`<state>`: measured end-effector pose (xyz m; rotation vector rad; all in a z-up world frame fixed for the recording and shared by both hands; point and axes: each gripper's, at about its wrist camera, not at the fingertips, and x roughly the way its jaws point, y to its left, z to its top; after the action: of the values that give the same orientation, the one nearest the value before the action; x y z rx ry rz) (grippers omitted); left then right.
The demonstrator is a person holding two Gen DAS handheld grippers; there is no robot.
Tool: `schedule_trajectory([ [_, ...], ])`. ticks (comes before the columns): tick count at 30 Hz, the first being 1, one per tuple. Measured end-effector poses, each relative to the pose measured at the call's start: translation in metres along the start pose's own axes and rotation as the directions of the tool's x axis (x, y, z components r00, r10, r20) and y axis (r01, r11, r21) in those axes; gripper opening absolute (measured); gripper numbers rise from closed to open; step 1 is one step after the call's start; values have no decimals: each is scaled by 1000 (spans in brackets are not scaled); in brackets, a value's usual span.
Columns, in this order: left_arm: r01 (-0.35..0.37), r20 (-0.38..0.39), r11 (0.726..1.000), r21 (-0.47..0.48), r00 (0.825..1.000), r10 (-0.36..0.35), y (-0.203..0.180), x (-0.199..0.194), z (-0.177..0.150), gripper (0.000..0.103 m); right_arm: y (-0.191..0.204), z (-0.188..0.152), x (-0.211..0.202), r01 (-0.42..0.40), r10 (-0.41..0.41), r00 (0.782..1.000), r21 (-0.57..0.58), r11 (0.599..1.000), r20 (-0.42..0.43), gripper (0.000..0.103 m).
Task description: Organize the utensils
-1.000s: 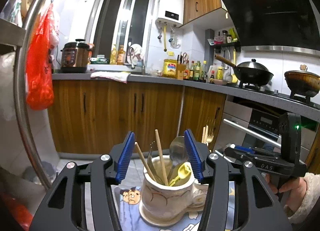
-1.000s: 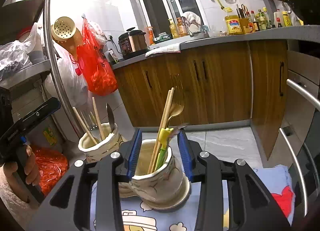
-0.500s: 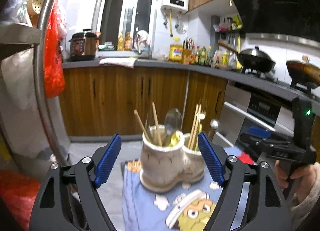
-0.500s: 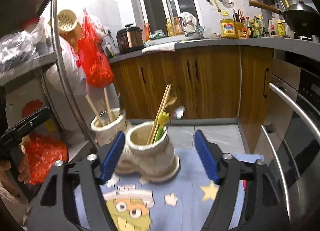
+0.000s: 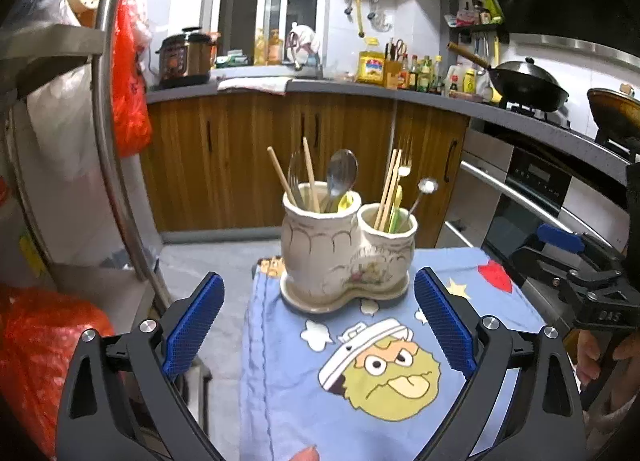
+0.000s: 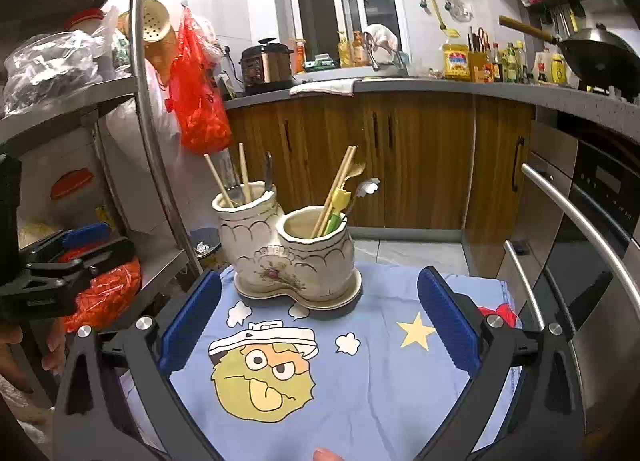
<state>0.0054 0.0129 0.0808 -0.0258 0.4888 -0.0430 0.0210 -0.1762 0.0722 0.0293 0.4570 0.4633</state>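
A cream ceramic double-pot utensil holder [image 5: 344,249] stands on a blue cartoon cloth [image 5: 360,373]. Its taller pot [image 5: 316,237] holds wooden chopsticks, a fork, a metal spoon and a yellow piece. Its lower pot [image 5: 386,237] holds chopsticks, a fork, a small spoon and a green-yellow utensil. My left gripper [image 5: 318,325] is open and empty, a little short of the holder. My right gripper [image 6: 318,321] is open and empty in front of the holder [image 6: 296,249]. The right gripper also shows in the left wrist view [image 5: 576,261], and the left gripper in the right wrist view [image 6: 60,257].
A metal rack [image 6: 140,109] with bags and a red plastic bag [image 6: 198,101] stands to the left. Wooden cabinets [image 5: 280,157] and a counter with a rice cooker [image 6: 266,65] lie behind. An oven front with bar handles [image 6: 580,221] is at the right.
Both grippers have opened wide and drawn back from the holder. A second ago each closely flanked one pot; now the holder stands free on the cloth.
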Motion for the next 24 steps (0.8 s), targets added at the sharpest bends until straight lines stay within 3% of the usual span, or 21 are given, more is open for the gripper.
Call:
schedule_trajectory([
  [24, -20, 2, 999, 33, 1000, 20, -10, -6, -2, 96, 3, -2, -15, 4, -3, 1000, -13, 1000, 19, 97],
])
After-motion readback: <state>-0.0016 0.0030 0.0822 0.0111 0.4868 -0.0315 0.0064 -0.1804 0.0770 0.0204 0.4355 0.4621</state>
